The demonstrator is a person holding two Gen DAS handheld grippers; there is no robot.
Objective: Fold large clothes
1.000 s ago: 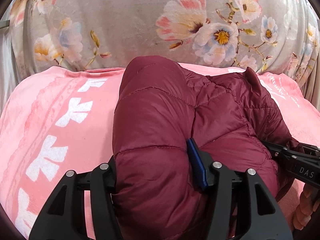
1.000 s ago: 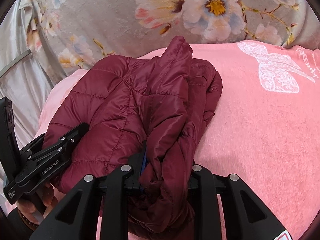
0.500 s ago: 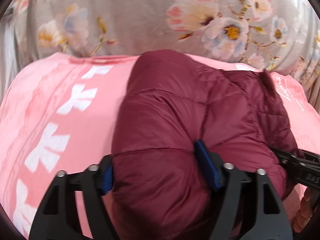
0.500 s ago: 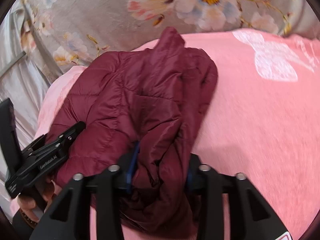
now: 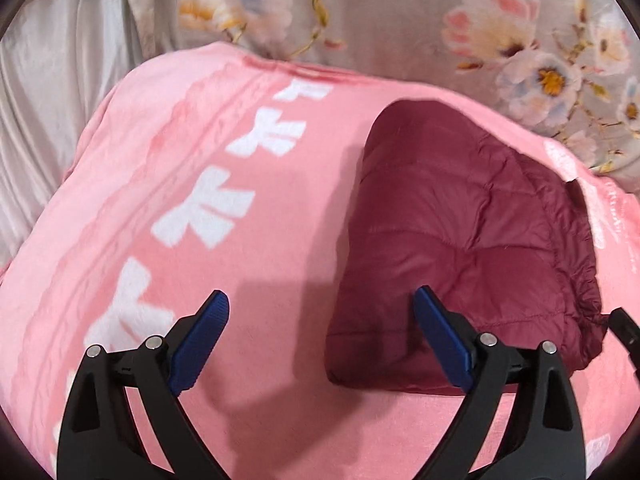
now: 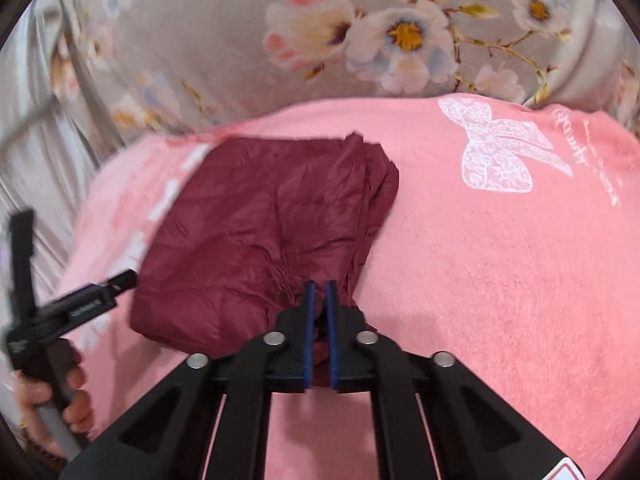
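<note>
A maroon quilted puffer jacket (image 5: pixel 460 248) lies folded in a compact bundle on the pink blanket (image 5: pixel 224 160). My left gripper (image 5: pixel 320 316) is open and empty, its right finger beside the jacket's near left corner. In the right wrist view the jacket (image 6: pixel 260 224) lies flat. My right gripper (image 6: pixel 319 292) is shut on a pinch of the jacket's near right edge. The left gripper (image 6: pixel 116 284) shows there at the jacket's left, held by a hand.
The pink blanket (image 6: pixel 500 280) has white bow prints and covers the bed. A grey floral fabric (image 6: pixel 360 32) rises behind it. Grey satin cloth (image 5: pixel 52 92) hangs at the far left.
My left gripper has opened, let go of the jacket and drawn back to the left. The jacket now lies flat on the blanket. My right gripper stays shut on its edge.
</note>
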